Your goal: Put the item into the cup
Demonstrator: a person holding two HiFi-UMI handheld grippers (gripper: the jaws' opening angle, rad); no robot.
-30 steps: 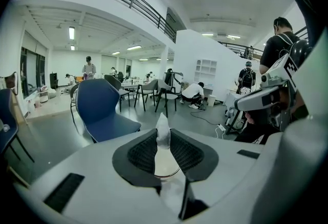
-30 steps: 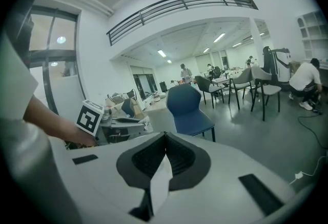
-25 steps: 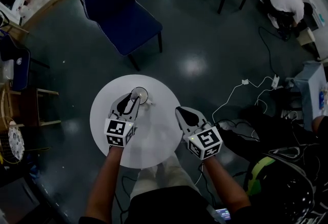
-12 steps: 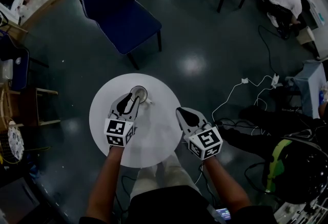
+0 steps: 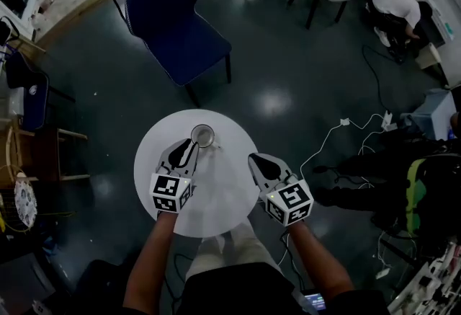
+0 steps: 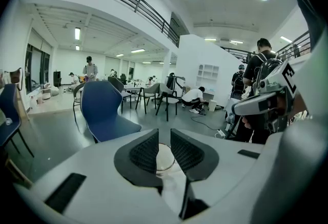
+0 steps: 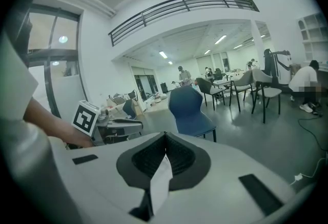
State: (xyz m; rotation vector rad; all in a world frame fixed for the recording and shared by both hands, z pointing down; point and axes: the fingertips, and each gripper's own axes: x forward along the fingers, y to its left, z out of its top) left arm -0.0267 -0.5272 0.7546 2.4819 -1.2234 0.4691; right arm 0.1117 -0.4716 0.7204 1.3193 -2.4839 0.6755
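Worktop (image 5: 223, 194) bears cup (image 5: 203, 135). Left hand-held gripper (image 5: 189, 148), tilted down: jaws parted, just narrowing, empty. Right hand-held gripper (image 5: 253, 159): jaws pressed together.

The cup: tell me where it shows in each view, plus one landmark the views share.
Head view: the cup stands near the far edge of the round white table, left of centre.
Left gripper view: low centre.
Right gripper view: not in it.
Shared landmark: the blue chair.

Head view steeply down over table (image 5: 216, 200), gripper views forward, sharing chair (image 5: 180, 25)
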